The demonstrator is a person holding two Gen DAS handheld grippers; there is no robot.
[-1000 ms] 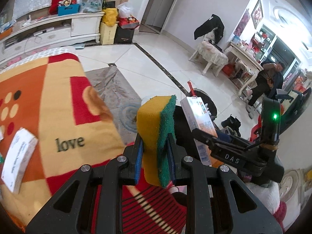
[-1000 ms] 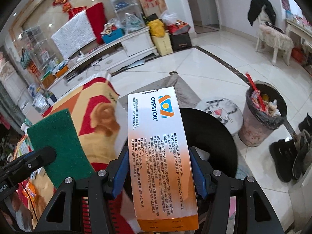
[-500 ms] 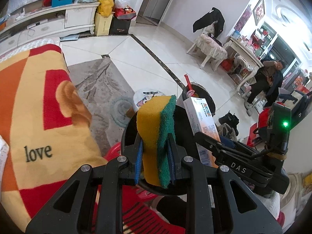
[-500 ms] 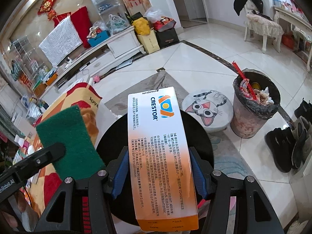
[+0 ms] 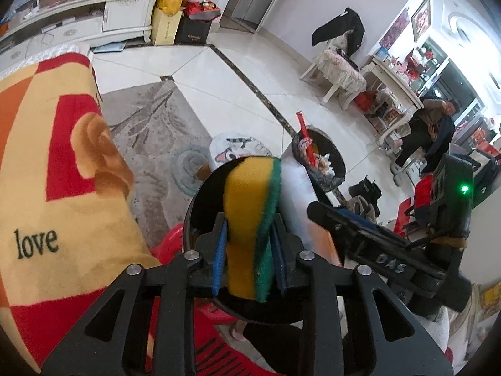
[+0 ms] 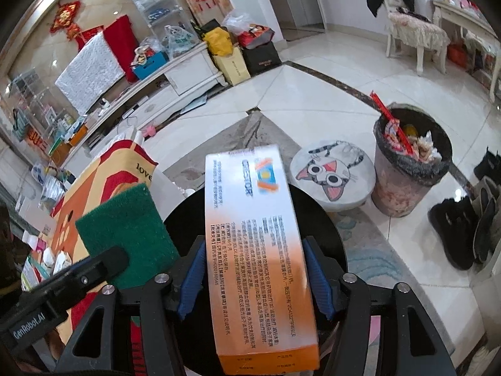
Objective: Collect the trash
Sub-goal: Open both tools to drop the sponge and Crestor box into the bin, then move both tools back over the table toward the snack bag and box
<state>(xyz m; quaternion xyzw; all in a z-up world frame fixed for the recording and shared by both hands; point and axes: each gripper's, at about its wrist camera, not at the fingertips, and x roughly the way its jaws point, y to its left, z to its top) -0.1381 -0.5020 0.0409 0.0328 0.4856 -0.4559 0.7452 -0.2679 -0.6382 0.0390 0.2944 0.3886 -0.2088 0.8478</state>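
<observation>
Left claw (image 5: 249, 250) clenched on a sponge (image 5: 250, 219), right claw (image 6: 255, 277) gripping a medicine box (image 6: 256, 238). Both hang above the black bin (image 6: 328, 238), seemingly for dropping

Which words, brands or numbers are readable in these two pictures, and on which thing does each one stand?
"love": on the blanket.
"DAS": on the right gripper body, seen from the left camera.
"GenRobot.AI": on the left gripper body, seen from the right camera.
Box: brand name and Chinese print are blurred; unreadable.
Red wall ornaments: characters too small.
</observation>
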